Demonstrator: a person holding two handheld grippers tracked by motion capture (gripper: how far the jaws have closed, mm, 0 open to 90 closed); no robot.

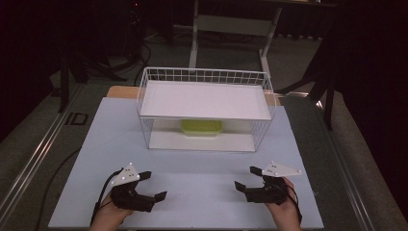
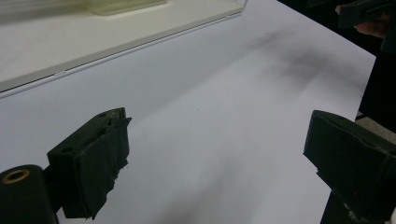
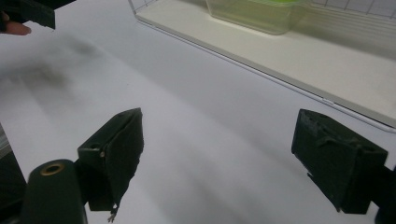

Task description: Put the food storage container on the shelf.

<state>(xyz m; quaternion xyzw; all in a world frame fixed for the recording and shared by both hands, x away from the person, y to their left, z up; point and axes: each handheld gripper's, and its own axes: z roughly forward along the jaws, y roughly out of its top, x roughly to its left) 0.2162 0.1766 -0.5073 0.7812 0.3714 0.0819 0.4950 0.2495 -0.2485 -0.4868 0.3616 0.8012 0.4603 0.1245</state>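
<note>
A white wire basket [image 1: 144, 89] stands at the back middle of the white table, with a white board [image 1: 207, 99] lying across its top. Under the board, on the basket's white floor, sits a yellow-green lidded container [image 1: 201, 127] [image 3: 254, 14]. My left gripper [image 1: 153, 185] [image 2: 217, 154] rests near the front left edge, open, nothing between its jaws. At the front right my right gripper [image 1: 245, 177] [image 3: 219, 154] is open too and holds nothing. Both point toward the middle of the table, well short of the basket.
The white table top [image 1: 202, 163] has bare room between the grippers and the basket. Behind the table stands a desk frame [image 1: 231, 29] on a dark floor. A cable [image 1: 57, 168] runs along the left side.
</note>
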